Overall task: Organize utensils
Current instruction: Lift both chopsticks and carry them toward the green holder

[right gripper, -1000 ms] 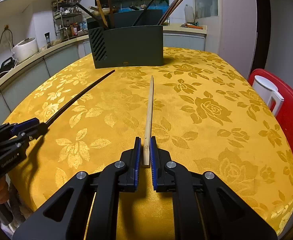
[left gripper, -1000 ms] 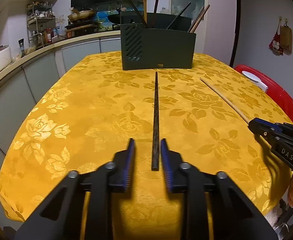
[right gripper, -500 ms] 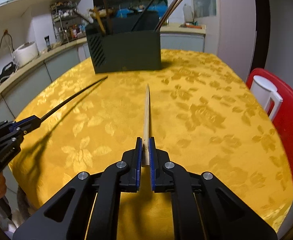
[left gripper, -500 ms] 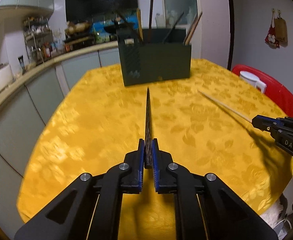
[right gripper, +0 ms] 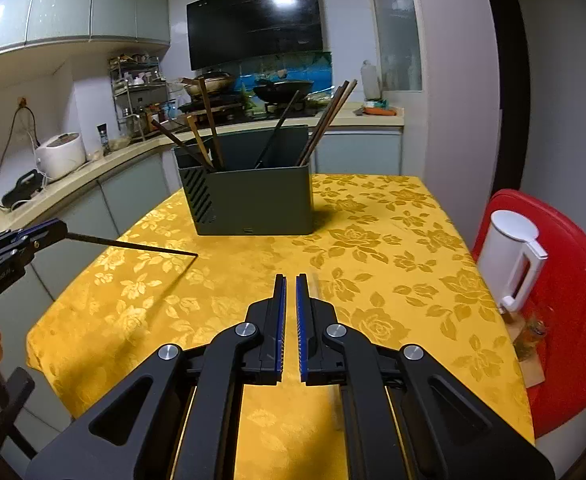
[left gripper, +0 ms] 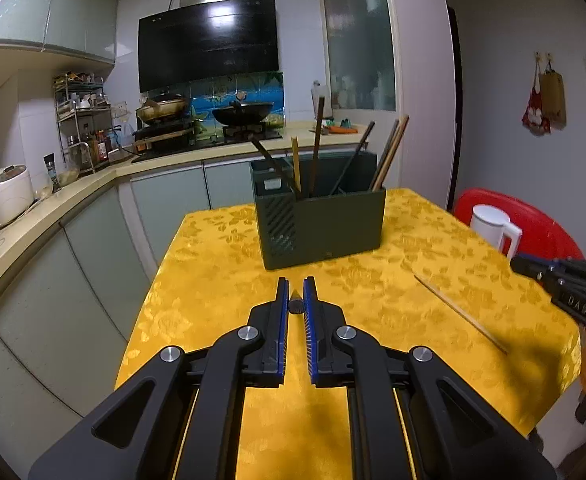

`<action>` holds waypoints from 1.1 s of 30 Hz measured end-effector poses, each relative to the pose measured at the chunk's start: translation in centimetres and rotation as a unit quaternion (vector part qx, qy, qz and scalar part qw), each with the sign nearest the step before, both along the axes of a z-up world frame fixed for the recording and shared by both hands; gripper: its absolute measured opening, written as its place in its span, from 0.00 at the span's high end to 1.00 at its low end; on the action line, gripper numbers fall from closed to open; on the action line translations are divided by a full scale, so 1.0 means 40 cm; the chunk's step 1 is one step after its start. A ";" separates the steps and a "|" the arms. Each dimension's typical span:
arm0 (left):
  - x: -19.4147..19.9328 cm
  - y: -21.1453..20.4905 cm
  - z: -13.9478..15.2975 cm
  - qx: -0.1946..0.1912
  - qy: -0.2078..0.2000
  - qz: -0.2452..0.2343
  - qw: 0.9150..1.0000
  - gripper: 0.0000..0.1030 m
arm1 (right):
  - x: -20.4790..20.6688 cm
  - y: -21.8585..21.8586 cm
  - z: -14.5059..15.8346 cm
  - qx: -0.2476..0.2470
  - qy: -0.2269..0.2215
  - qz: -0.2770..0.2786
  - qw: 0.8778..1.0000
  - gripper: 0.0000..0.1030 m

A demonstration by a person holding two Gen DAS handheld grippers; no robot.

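Tablecloth (right gripper: 393,240): yellow-gold, rose pattern woven in. Utensil box (right gripper: 253,200): dark green, slatted side. Chair (right gripper: 565,320): red. Jug (right gripper: 509,256): white. Gripper pads (right gripper: 280,320): blue.

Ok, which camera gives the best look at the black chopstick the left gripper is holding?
The right wrist view. There the black chopstick shows side-on along its whole length, sticking out of the left gripper above the yellow tablecloth. The left wrist view looks straight down it, so only its butt end shows between the pads.

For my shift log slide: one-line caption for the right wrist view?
Right hand-held gripper faces the green utensil holder on a yellow tablecloth; left hand-held gripper holds a black chopstick.
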State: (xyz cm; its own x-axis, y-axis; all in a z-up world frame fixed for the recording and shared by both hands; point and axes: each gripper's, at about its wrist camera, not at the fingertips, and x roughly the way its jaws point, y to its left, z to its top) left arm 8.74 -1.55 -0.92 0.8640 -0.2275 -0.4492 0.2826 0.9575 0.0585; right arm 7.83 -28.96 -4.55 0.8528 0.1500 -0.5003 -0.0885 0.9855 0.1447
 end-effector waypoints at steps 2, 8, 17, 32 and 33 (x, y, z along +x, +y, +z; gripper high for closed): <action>0.001 0.002 0.005 -0.005 -0.001 0.000 1.000 0.93 | 0.001 -0.007 -0.013 0.008 0.009 -0.004 1.000 0.94; -0.007 0.002 0.000 -0.004 -0.001 -0.005 1.000 0.93 | -0.016 -0.032 -0.108 0.011 0.054 -0.010 0.998 0.79; -0.012 0.008 -0.010 -0.011 0.005 -0.005 1.000 0.93 | -0.047 -0.038 -0.243 -0.047 0.103 -0.021 0.993 0.64; -0.012 0.009 -0.018 -0.017 0.010 -0.006 1.000 0.93 | -0.039 -0.034 -0.244 -0.051 0.096 -0.006 0.994 0.93; -0.013 0.010 -0.017 -0.017 0.009 -0.006 1.000 0.93 | -0.039 -0.034 -0.241 -0.048 0.098 -0.006 0.994 0.93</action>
